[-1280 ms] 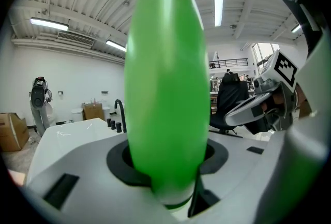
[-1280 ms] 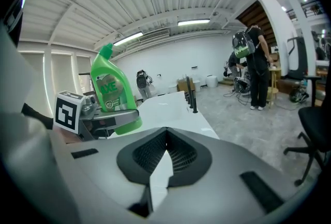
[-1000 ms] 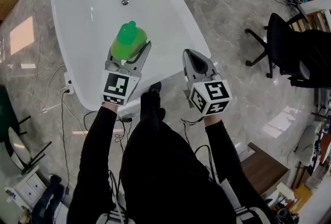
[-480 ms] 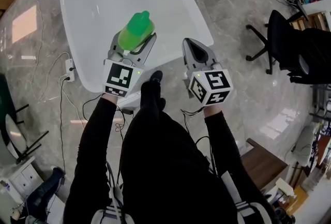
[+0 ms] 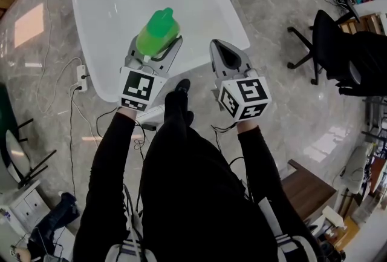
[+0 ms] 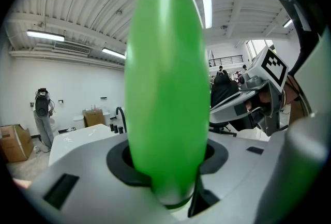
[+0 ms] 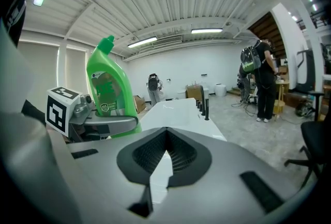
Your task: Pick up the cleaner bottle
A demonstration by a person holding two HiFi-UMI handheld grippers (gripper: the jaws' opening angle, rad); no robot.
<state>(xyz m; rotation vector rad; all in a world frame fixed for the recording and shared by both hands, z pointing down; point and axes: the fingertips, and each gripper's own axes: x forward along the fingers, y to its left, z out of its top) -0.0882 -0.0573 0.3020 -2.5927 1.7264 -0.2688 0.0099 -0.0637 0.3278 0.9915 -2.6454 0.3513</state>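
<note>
Bottle [image 5: 156, 31] still in left jaws

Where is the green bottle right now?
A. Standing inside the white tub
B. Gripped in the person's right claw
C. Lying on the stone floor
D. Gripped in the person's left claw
D: the green bottle sits clamped between the jaws of the left claw, held over the white tub, while the right claw beside it is shut with nothing in it.
</note>
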